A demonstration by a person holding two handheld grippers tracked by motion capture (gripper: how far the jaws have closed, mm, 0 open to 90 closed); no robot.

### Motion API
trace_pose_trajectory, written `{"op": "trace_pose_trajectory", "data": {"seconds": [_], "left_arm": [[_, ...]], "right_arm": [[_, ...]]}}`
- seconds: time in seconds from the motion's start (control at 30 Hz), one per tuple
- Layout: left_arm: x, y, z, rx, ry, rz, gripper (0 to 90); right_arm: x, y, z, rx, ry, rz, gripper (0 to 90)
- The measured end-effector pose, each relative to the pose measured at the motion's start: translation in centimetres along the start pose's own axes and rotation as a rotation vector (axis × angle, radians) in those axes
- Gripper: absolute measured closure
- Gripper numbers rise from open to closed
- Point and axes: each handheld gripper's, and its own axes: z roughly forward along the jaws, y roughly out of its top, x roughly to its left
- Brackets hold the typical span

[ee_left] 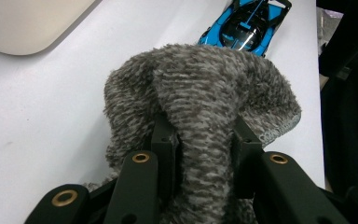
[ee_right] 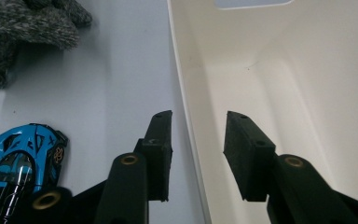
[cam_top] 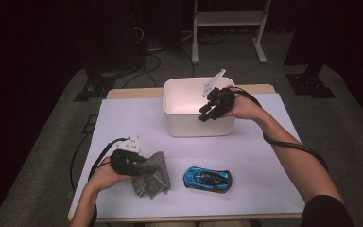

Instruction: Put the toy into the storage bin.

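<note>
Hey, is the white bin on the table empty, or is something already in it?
Empty as far as shown: the white bin has bare inner walls and floor in the right gripper view; its near corner is hidden.

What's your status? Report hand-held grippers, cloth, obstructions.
Left hand-held gripper clamped on grey cloth at the table's near edge. Right hand-held gripper open, straddling the white bin wall. Blue toy car beside the cloth, apart.

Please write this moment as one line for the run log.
left tongs: shut on grey cloth | right tongs: open, astride white bin wall | blue car: on table
</note>
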Motion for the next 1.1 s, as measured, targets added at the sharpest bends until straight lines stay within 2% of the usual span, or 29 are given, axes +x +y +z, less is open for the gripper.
{"op": "trace_pose_trajectory", "data": {"seconds": [0.17,0.3,0.37,0.57,0.77,0.87,1.1], "left_arm": [[0.0,0.0,0.0,-0.001,0.0,-0.001,68.8],[0.0,0.0,0.1,0.005,-0.001,-0.006,68.8],[0.0,0.0,0.1,0.005,0.002,-0.006,68.8],[0.3,-0.1,0.1,0.0,0.009,-0.013,68.8],[0.6,0.0,-0.1,0.003,0.019,-0.009,68.8],[0.8,-0.2,-0.4,0.004,0.037,-0.022,68.9],[2.4,-1.0,-1.7,0.036,0.099,-0.053,69.1]], "right_arm": [[-0.2,-0.1,0.4,0.017,0.0,-0.01,69.9],[-0.2,-0.2,0.7,0.022,0.016,-0.013,75.9],[-0.1,-0.2,0.9,0.026,0.039,0.003,81.9],[-0.1,-0.1,0.9,0.03,0.061,0.012,84.3],[0.7,0.3,1.0,0.046,0.059,-0.011,86.5],[1.1,0.4,1.0,0.047,0.068,-0.015,86.9],[2.4,0.0,0.7,0.033,0.079,-0.01,86.9]]}}
